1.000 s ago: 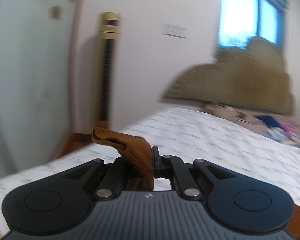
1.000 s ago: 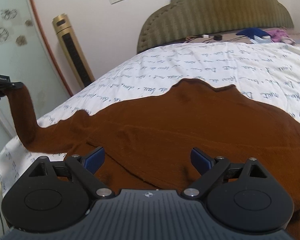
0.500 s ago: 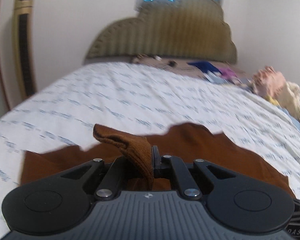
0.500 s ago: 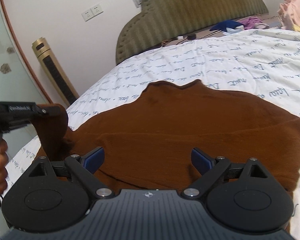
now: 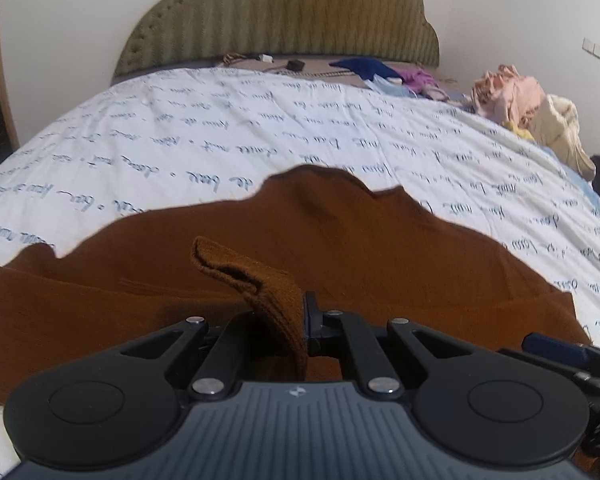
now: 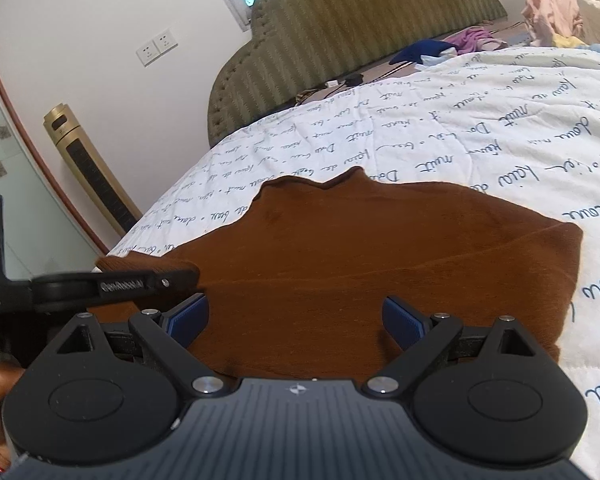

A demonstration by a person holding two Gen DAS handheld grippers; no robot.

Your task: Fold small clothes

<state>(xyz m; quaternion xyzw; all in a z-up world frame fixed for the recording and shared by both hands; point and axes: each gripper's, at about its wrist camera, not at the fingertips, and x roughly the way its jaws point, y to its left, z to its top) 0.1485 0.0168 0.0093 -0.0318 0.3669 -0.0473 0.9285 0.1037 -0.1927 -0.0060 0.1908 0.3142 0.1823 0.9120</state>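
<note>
A brown knit garment (image 5: pixel 340 248) lies spread on the bed, its neck toward the headboard. My left gripper (image 5: pixel 303 312) is shut on the ribbed cuff of its sleeve (image 5: pixel 256 288), held low over the garment's body. In the right wrist view the same brown garment (image 6: pixel 380 256) fills the middle, and the left gripper (image 6: pixel 180 276) reaches in from the left edge just above the cloth. My right gripper (image 6: pixel 296 316) hovers over the garment's near part, open wide, its blue pads (image 6: pixel 404 314) with nothing between them.
The white bedsheet (image 5: pixel 220 140) with written script covers the bed up to an olive padded headboard (image 5: pixel 280 16). Loose clothes are piled at the far right (image 5: pixel 516 96). A gold tower fan (image 6: pixel 88 168) stands by the wall on the left.
My left gripper has carried the sleeve cuff from out beyond the bed's left side inward and down over the garment's body. The right gripper has shifted slightly and rolled, staying open.
</note>
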